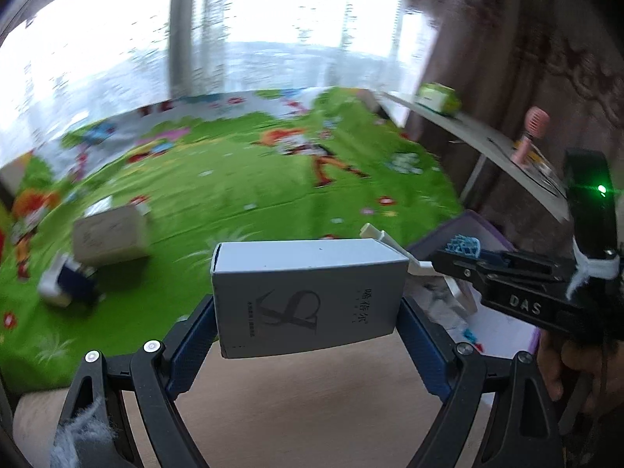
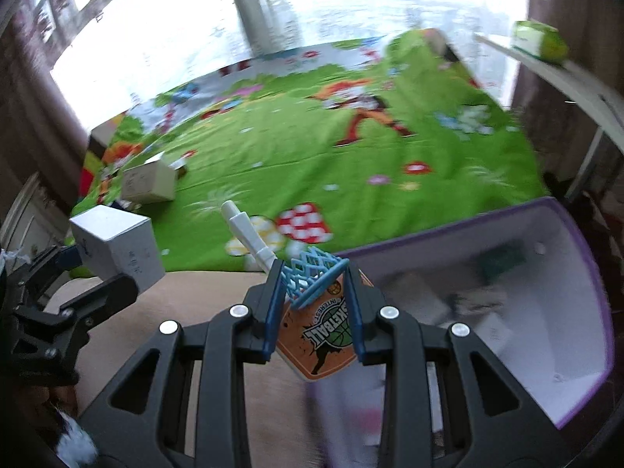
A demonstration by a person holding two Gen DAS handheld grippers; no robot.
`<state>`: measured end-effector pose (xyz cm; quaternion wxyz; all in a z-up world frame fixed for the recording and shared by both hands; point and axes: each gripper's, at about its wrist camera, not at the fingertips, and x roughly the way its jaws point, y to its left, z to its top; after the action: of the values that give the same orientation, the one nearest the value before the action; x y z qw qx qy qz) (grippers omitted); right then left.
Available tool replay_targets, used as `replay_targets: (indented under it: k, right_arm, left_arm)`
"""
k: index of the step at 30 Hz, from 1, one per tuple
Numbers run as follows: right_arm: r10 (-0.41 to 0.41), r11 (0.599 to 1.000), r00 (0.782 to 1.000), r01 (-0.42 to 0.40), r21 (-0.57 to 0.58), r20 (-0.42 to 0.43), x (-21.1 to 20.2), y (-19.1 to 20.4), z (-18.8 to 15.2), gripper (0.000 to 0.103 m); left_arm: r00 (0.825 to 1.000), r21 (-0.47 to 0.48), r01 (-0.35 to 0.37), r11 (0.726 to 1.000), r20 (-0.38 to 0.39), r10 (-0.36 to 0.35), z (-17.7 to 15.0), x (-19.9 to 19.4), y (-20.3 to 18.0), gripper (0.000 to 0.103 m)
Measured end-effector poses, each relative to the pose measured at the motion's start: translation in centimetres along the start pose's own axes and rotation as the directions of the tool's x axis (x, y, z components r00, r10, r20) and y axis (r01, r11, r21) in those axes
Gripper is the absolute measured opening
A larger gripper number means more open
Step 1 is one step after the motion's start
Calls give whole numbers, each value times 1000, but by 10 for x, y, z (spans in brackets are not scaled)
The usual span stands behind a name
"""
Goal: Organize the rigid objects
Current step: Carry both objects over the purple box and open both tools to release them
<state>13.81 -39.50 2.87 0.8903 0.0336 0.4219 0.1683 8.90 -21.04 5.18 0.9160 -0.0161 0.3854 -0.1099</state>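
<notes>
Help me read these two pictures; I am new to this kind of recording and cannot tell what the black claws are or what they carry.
The claws are two hand-held grippers; a person holds one in each hand, and each carries a wide-angle camera looking along its fingers. The left camera shows the left gripper clamped on a grey box, with the right gripper at the side. The right camera shows the right gripper shut on a toy basketball hoop with a blue net and orange backboard. Below lies a green cartoon mat with a cardboard box on it, and beside it an open purple-edged bin.
</notes>
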Motion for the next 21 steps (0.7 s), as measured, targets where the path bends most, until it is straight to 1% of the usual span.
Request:
replay_targets:
  k: [4,8,14,17,21]
  right_arm:
    - [-63,997,998,62,39,24,-14,-28,-3,33]
    - [-112,992,993,109,69,40,-24,-50,-5,33]
    - [-142,984,989,136,116,43,-30,-71,-8,34]
    - [-142,982,989,135,132,45,-31,-75,-8,34]
    - [-143,981,989,135,141,47,-31,-78,-9,34]
  left_arm:
    - [998,70,57,996,7,-57,3,6,-31,90]
    - [995,135,103,986,3,-104,4,13,-58,90]
    - [989,213,145,966,3,-149,4,17,-86,91]
    - [985,248,167,954,1,-173,4,19,-98,92]
    - [983,287,170,943,18,-183,3,16,-107,94]
